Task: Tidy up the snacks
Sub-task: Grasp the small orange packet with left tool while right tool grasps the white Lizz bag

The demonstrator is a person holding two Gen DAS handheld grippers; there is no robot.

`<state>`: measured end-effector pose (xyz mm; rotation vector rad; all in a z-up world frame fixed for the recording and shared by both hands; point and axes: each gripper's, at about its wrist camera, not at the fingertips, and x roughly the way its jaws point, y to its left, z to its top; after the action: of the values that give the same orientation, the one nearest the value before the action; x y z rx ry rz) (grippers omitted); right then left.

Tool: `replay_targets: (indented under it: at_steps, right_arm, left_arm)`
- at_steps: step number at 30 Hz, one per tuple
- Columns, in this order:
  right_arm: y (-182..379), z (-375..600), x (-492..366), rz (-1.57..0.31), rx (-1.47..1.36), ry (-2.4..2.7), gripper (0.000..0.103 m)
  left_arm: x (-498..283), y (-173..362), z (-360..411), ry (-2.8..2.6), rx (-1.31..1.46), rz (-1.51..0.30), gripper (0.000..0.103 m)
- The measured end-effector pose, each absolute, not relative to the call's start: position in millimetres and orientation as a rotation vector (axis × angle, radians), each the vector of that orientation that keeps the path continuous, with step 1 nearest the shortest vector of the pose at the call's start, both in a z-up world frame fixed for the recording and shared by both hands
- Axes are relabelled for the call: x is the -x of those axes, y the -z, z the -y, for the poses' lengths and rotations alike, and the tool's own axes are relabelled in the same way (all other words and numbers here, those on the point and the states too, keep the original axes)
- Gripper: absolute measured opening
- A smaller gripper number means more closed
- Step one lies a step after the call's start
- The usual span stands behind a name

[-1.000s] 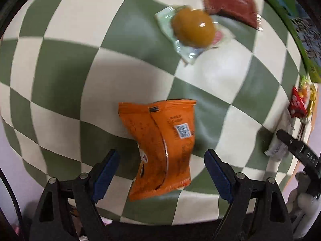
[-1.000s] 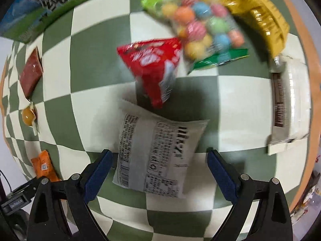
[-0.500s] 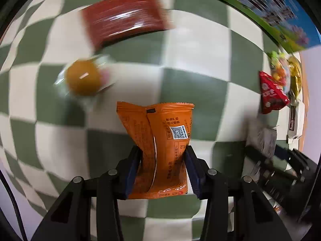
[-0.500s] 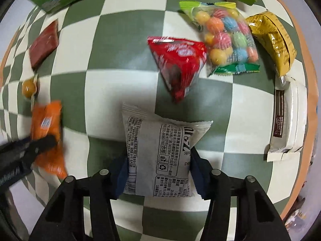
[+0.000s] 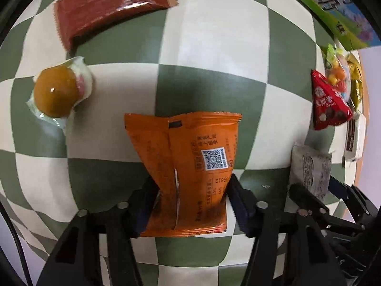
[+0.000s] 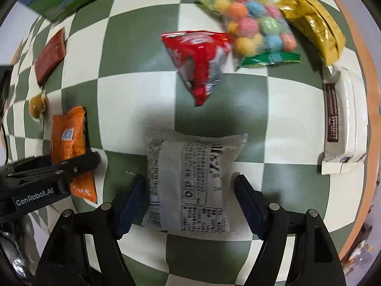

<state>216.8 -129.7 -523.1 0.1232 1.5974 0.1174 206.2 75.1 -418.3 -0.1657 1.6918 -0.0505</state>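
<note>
Holdings, both tongs, snack sorting on checked cloth (image 5: 214, 47).

Item 1. My left gripper (image 5: 190, 197), pointing down. Its jaws have just been easing open. The orange packet (image 5: 188, 166) lies flat between them, seam side up, its waist creased. The pads sit close against its sides with little grip left, as I judge it. Likely reason: I am setting it down here.

Item 2. My right gripper (image 6: 190, 190), pointing straight down. Its jaws have just been opening too and now stand about half wide. The grey-white packet (image 6: 190, 183) lies between them, with a clear gap on one side, so it is not held. It sits just beside the orange one, which suggests I am starting a row.

Item 3. Unsorted, farther off: red triangular pouch (image 6: 200, 59), bag of coloured balls (image 6: 257, 28), yellow packet (image 6: 314, 35), white bar wrapper (image 6: 345, 124), dark red sachet (image 5: 112, 7), wrapped amber sweet (image 5: 56, 93).

Item 4. Not legible or not seen:
- Each packet's near end is behind my tongs.
- The green printed box (image 5: 333, 16) is cut off by the frame edge.
- The red pouch is blurred.
- The packet print is too small to read.
- Whether the left pads are still pressing, I cannot say for certain.
</note>
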Motion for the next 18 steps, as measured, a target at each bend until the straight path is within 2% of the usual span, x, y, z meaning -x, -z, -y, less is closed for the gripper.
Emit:
replay_targets:
  at_steps: [1, 3, 11, 18]
  right_arm:
    - [523, 133, -218, -1.591, -0.132, -0.114, 0.076]
    - [522, 138, -222, -1.583, -0.139, -0.122, 0.055]
    - [504, 148, -228, -1.551, -0.162, -0.148, 0.053]
    - [424, 161, -248, -1.409, -0.253, -0.238, 0.053]
  left_arm:
    - [-209, 416, -79, 0.044, 0.17, -1.682, 0.051]
    - [-211, 411, -87, 0.037, 0.156, -1.669, 0.048]
    - [-200, 377, -83, 0.063, 0.158, -1.607, 0.047]
    - [-211, 302, -79, 0.135, 0.189, -1.481, 0.047]
